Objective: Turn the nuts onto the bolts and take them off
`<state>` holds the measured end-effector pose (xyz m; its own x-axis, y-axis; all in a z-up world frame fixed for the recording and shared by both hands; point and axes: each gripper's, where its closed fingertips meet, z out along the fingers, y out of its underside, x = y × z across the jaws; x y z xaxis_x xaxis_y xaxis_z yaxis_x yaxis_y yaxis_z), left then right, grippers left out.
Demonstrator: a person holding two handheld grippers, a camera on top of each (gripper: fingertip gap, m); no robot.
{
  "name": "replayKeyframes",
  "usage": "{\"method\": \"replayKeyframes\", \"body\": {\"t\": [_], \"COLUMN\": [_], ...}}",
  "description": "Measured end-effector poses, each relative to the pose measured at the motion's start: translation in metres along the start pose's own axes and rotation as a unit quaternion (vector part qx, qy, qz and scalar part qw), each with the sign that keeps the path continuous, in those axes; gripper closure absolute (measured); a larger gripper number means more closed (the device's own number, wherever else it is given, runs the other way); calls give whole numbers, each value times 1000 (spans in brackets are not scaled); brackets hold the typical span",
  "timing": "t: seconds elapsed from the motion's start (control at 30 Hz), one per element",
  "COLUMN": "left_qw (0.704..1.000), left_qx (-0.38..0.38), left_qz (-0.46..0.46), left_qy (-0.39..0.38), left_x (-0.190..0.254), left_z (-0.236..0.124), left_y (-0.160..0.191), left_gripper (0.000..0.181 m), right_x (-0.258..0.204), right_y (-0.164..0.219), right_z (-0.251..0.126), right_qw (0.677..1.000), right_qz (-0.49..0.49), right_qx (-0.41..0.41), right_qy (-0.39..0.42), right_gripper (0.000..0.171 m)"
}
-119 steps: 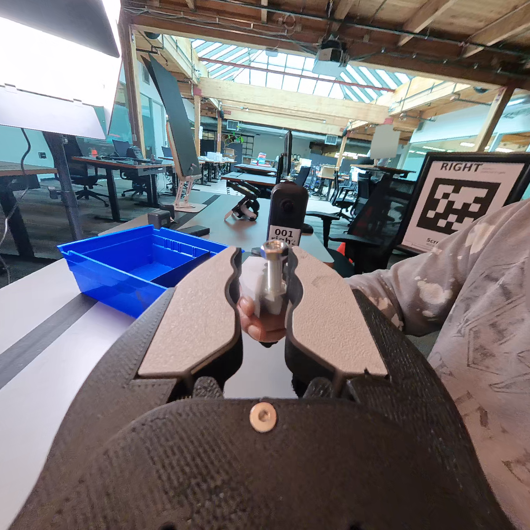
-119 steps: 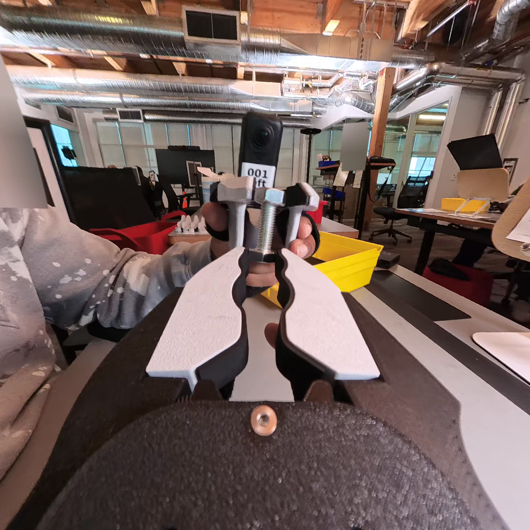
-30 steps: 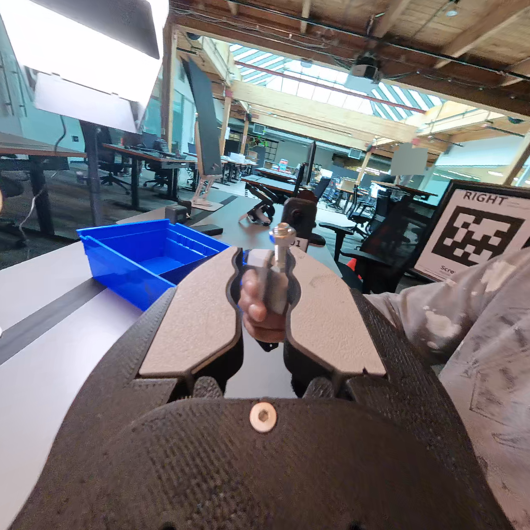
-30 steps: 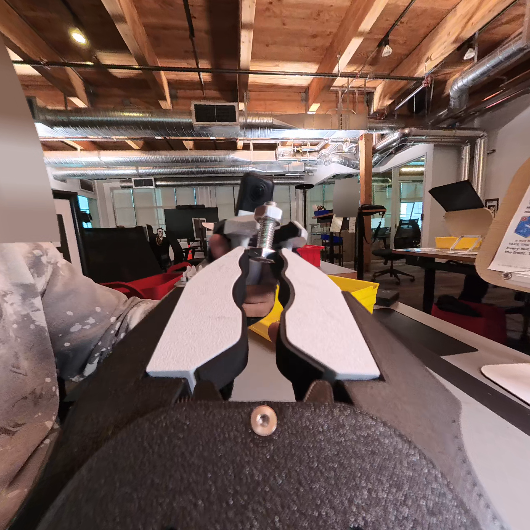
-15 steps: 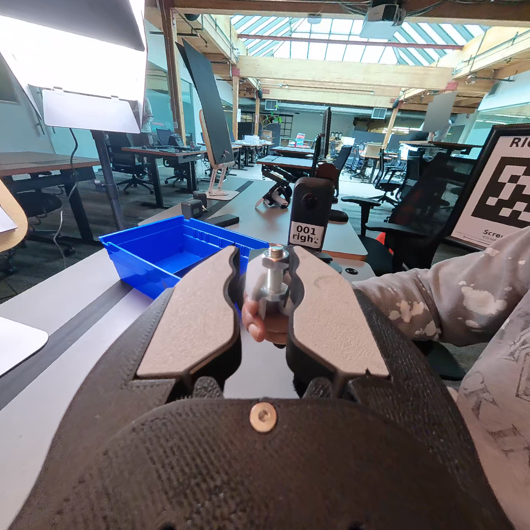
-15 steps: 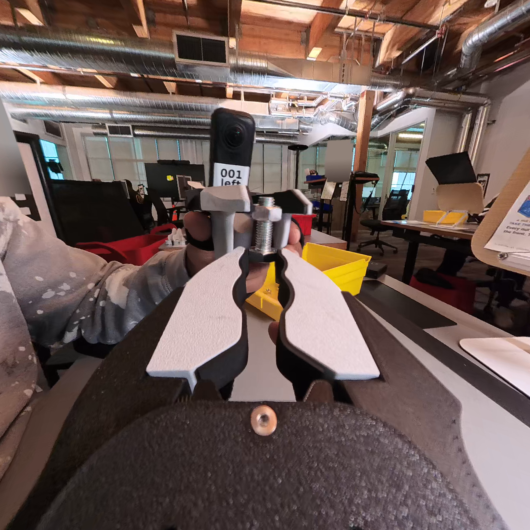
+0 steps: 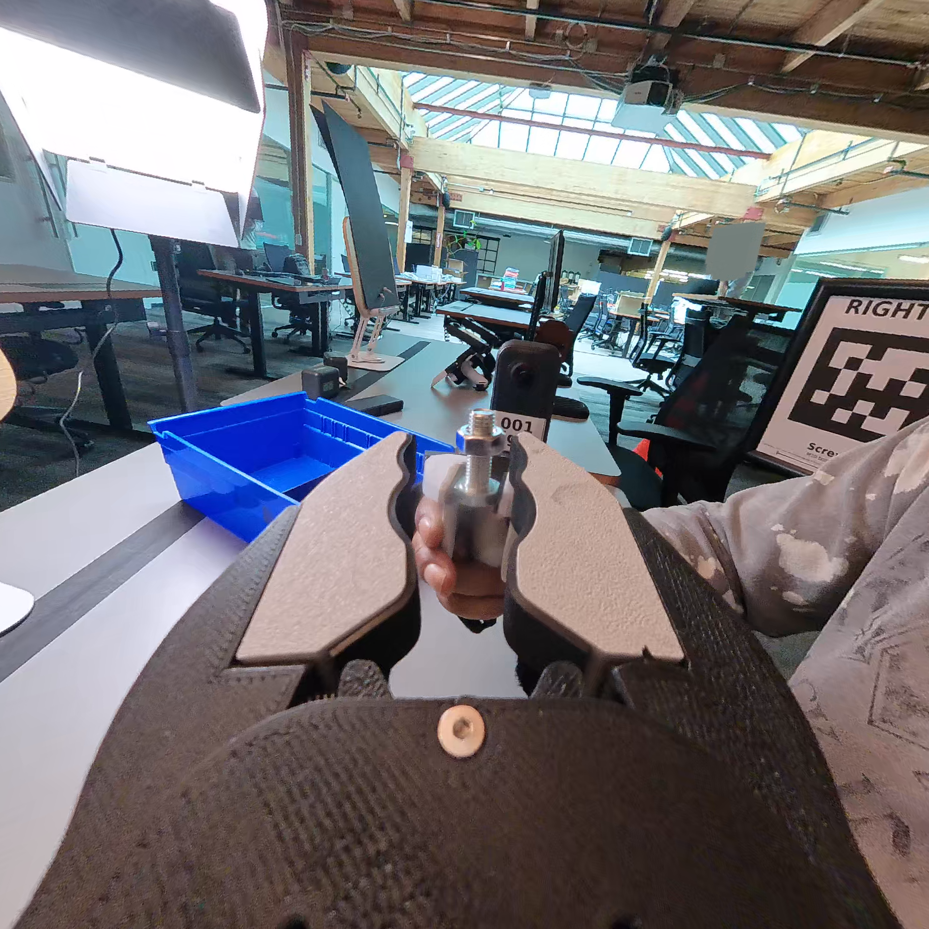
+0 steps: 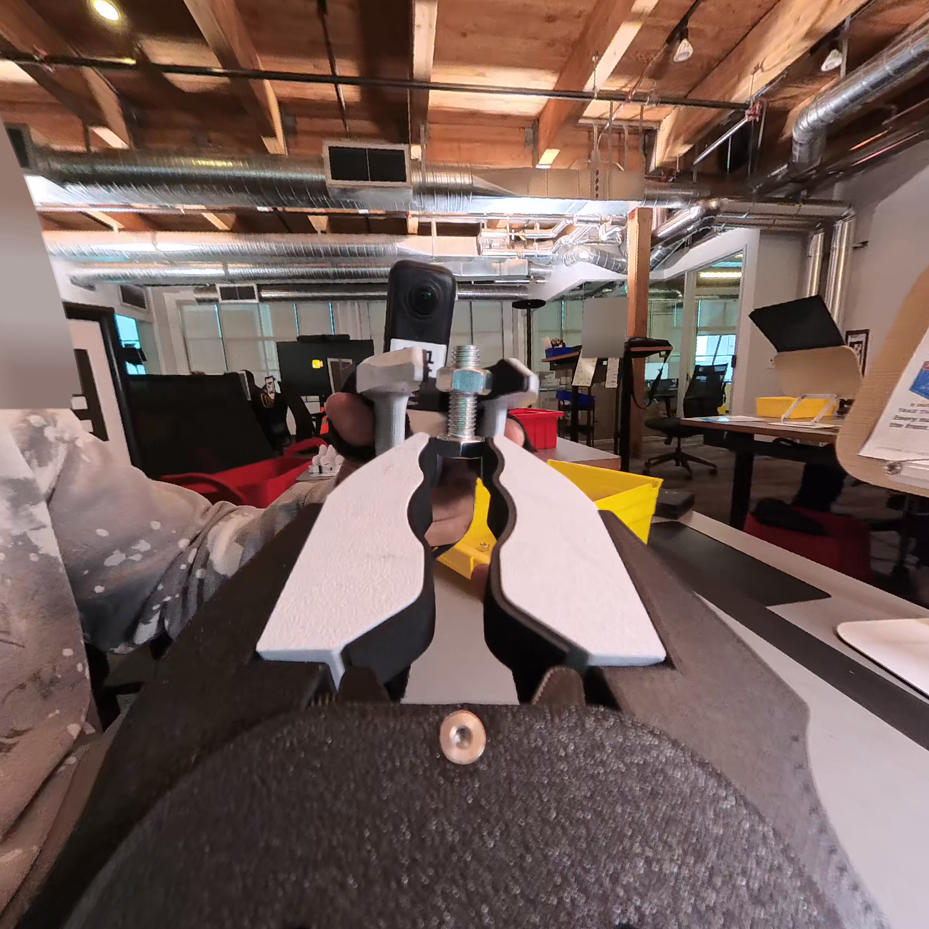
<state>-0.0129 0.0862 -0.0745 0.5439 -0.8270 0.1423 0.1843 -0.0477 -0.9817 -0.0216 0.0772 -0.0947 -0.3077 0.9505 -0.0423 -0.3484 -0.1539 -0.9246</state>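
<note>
Your right hand-held gripper (image 8: 461,455) is clamped on the hex head of the bolt (image 8: 463,409), which stands upright above the tabletop (image 8: 829,714), threads up. The nut (image 8: 464,380) sits near the top of the thread. Your left hand-held gripper (image 7: 463,452) faces it; whether its fingers are pinching the nut or only flank it, I cannot tell. Blue bin (image 7: 261,452) sits behind on your left, yellow bin (image 8: 603,495) beyond the bolt.
</note>
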Motion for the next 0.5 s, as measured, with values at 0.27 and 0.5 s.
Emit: {"method": "replayKeyframes", "body": {"t": [0.27, 0.5], "left_qw": [999, 1000], "left_qx": [2, 0], "left_qz": [-13, -9], "left_qy": [-48, -7], "left_x": [-21, 1], "left_z": [-10, 1], "left_y": [-3, -2], "left_gripper": [159, 146], "right_x": [-6, -1], "right_y": [-19, -8], "right_z": [-6, -2], "right_qw": [999, 1000], "right_qz": [11, 6], "right_qx": [43, 15], "right_qy": [-25, -3], "right_gripper": [153, 153]}}
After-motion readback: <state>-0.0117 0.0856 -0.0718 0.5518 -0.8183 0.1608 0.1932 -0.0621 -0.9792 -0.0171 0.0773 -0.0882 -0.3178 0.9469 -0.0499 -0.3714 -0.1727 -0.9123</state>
